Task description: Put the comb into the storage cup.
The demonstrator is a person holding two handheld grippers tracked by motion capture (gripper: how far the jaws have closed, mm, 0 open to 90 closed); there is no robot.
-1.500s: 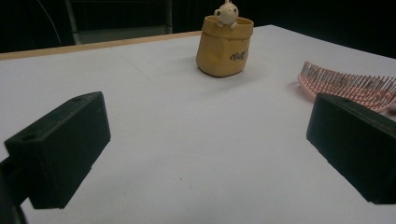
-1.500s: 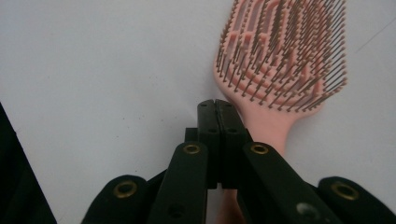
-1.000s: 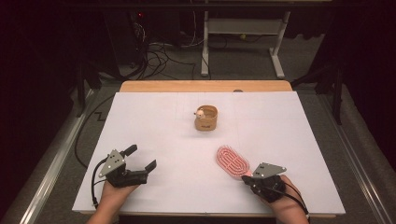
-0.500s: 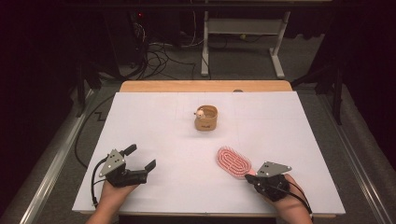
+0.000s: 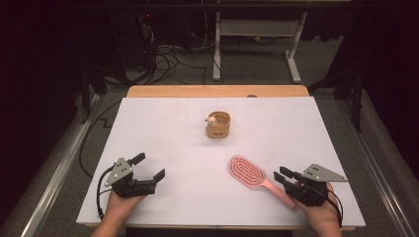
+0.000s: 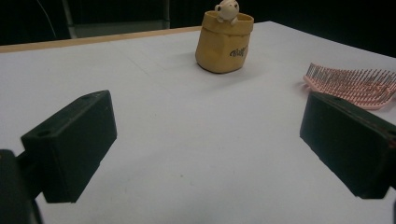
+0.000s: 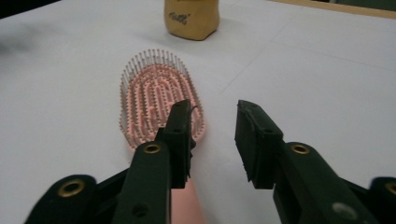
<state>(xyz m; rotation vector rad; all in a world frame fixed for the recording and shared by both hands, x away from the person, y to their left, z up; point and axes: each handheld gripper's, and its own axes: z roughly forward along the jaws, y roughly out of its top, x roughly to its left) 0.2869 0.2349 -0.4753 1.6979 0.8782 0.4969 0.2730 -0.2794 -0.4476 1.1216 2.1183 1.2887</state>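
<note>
- Right tongs (image 5: pixel 285 177) have just been opening, off the pink brush (image 5: pixel 248 172), whose handle passes beneath them.
- Left tongs (image 5: pixel 148 167) stand wide over bare white surface (image 5: pixel 168 128).
- Dark room beyond; cables hard to make out.

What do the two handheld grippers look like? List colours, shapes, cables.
The left gripper and the right gripper match: black bodies with two blocky black jaws, a grey three-cornered plate on top, and a black cable trailing back. The right gripper view shows brass-coloured rivets on its jaw arms. No sleeves are visible.
</note>
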